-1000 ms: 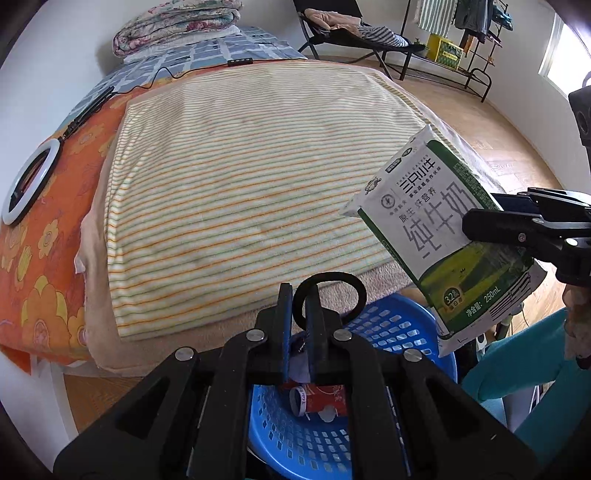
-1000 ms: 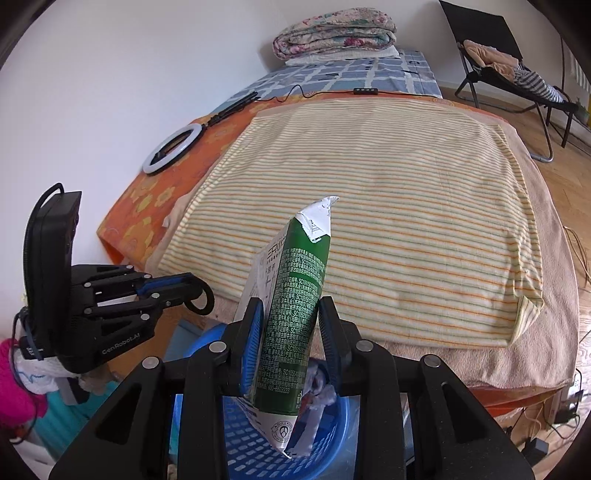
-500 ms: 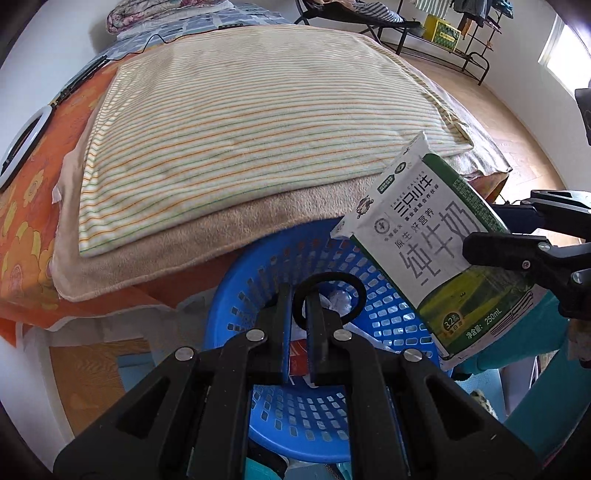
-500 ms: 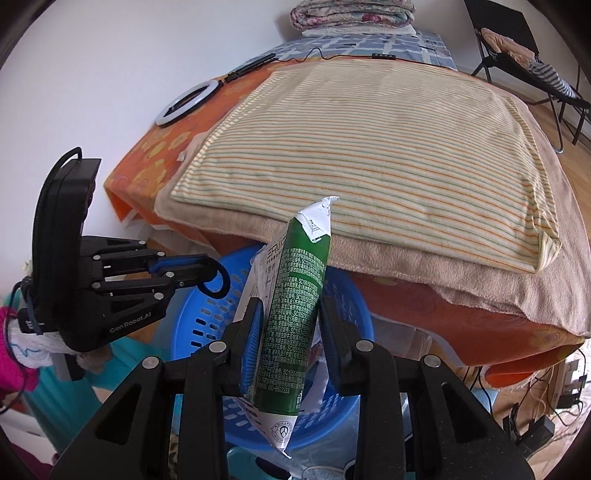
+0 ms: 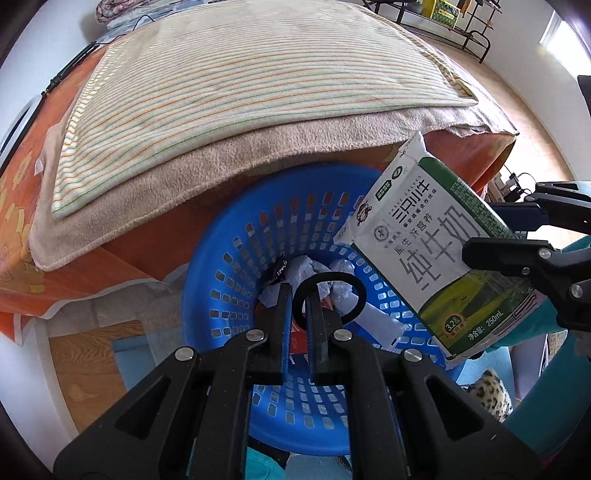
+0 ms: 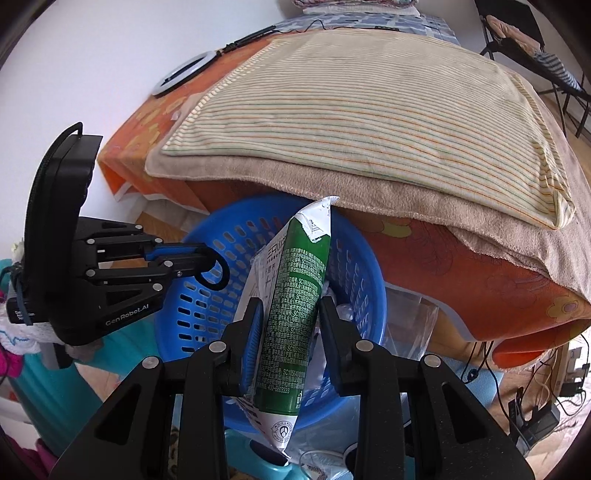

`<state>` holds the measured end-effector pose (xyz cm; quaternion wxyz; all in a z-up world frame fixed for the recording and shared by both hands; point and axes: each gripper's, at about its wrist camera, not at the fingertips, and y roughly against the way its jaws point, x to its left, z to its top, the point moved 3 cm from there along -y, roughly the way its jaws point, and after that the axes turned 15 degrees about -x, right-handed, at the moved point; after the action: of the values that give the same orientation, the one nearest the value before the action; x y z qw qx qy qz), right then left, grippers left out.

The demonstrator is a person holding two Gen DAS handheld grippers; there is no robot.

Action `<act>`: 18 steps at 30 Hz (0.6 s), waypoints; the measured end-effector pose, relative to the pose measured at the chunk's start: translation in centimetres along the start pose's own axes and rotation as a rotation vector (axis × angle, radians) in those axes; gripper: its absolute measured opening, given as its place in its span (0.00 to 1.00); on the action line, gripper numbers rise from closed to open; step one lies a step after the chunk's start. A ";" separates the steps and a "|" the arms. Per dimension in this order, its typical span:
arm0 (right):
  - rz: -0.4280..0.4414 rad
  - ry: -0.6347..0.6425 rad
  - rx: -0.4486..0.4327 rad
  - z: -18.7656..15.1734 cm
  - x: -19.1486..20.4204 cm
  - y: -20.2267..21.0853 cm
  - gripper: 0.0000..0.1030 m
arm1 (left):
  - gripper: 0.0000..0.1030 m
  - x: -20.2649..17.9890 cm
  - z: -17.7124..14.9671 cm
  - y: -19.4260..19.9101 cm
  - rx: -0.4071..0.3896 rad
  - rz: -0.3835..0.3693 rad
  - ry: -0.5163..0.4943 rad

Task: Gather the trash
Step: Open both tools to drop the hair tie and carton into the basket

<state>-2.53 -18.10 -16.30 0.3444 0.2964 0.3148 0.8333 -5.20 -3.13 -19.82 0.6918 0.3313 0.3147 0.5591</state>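
1. Right wrist view: right gripper [image 6: 286, 334] clamps milk carton [image 6: 295, 295] above blue basket [image 6: 365, 295]; release pending.
2. Left gripper [image 5: 297, 299] pinches black ring [image 5: 328, 291] over basket's trash [image 5: 332, 280] already collected.

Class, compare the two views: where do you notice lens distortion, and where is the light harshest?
Left wrist view: the bed bulges with fisheye curvature, and the window at upper right is blown out. Right wrist view: same bulge, dark vignetted corners, and print on the milk carton stays sharp.

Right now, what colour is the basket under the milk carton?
Bright blue perforated plastic basket, clearest in the left wrist view, below the milk carton.
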 end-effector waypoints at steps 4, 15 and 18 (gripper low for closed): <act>-0.005 0.005 0.016 -0.4 0.0 -0.6 0.28 | 0.05 0.0 -0.4 -0.6 0.017 0.006 -0.002; -0.016 -0.005 0.039 -0.9 -0.1 -1.9 0.29 | 0.05 0.6 -1.4 -1.4 0.056 0.022 0.004; -0.018 -0.008 0.044 -0.9 -0.3 -1.9 0.31 | 0.05 0.7 -1.3 -1.5 0.058 0.028 -0.003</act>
<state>-2.33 -17.55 -18.32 0.3463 0.3044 0.3344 0.8219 -5.28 -2.57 -21.85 0.6745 0.3564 0.3252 0.5588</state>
